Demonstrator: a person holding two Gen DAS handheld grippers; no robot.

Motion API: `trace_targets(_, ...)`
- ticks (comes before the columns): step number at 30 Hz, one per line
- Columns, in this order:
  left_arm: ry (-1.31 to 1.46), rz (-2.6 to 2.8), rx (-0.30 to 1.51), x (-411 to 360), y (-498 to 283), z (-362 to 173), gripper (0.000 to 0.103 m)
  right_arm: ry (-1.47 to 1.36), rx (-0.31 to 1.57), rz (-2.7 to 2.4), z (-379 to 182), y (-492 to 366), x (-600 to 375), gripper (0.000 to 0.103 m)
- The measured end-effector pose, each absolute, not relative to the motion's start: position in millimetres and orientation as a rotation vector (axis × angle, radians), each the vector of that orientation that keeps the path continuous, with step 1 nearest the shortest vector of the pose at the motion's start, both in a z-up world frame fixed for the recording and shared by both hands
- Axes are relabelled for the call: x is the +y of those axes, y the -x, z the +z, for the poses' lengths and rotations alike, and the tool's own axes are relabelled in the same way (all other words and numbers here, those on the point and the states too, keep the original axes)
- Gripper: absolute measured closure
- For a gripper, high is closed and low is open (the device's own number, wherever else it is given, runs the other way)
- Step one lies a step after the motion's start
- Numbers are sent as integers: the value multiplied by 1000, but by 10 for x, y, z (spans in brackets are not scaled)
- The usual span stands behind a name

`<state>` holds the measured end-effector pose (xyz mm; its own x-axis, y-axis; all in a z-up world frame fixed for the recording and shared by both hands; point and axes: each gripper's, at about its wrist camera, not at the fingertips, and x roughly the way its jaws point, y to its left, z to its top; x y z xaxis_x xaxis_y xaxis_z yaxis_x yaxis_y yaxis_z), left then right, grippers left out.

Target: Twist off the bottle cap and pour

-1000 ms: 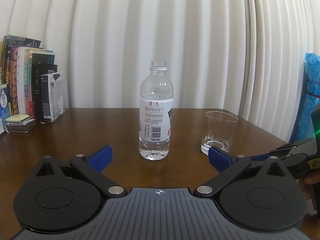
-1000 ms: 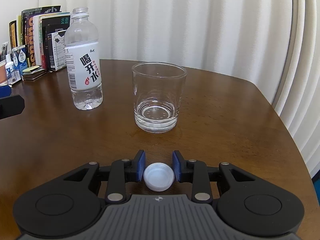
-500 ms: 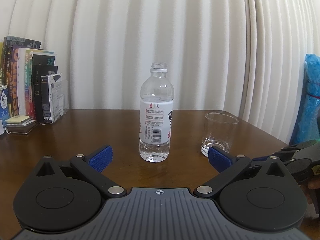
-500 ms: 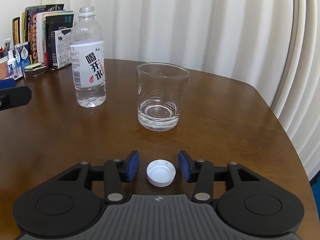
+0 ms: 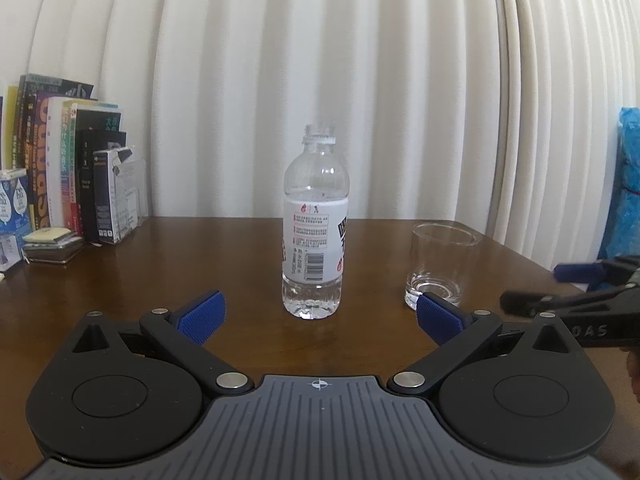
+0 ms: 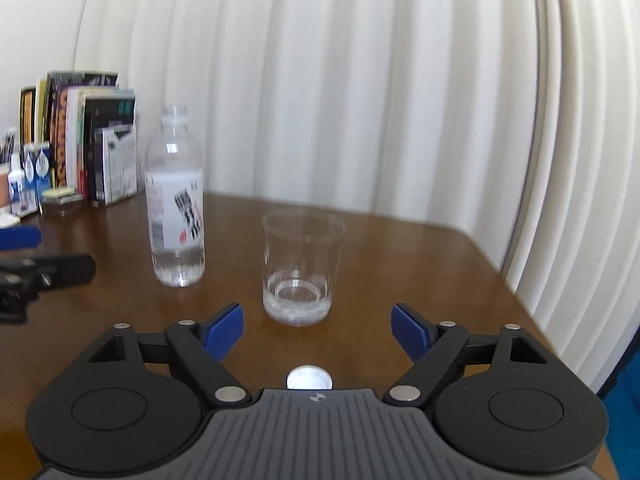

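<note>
Opening now: right gripper [image 6: 318, 332] jaws were clamped on the cap [image 6: 309, 379] a second ago, now spread wide and empty, with the cap left on the table [image 6: 420, 272], close under the gripper body and behind the pads. Right view has tilted up and is motion-blurred. Left gripper [image 5: 320, 316] unchanged, jaws wide open, nothing between. Bottle [image 5: 315, 232] upright mid-table, uncapped, with only a little water at the bottom; glass [image 5: 440, 264] stands to its right, apart. Label: barcode and small Chinese print face left view, large black characters blurred in right view. "OAS" readable on right gripper's side. Books [image 5: 68, 152] at left edge, spines illegible.
</note>
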<state>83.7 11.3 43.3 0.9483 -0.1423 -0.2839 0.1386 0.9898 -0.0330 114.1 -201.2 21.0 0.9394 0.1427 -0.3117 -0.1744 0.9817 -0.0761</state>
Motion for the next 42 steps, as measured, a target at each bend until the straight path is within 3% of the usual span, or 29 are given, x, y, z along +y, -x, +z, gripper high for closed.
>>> trace_targets(6,17,-127,273,71,-693,507,0,92,236,133,319,-958,-2010,0)
trace_targets(22,13,-115,205,-50,-216,502,0,13,122,136,280,-388,-2043,0)
trace_targets(42,48,-73,140,-12,63,28,0,-23,46,108,-214,-34,-2037,0)
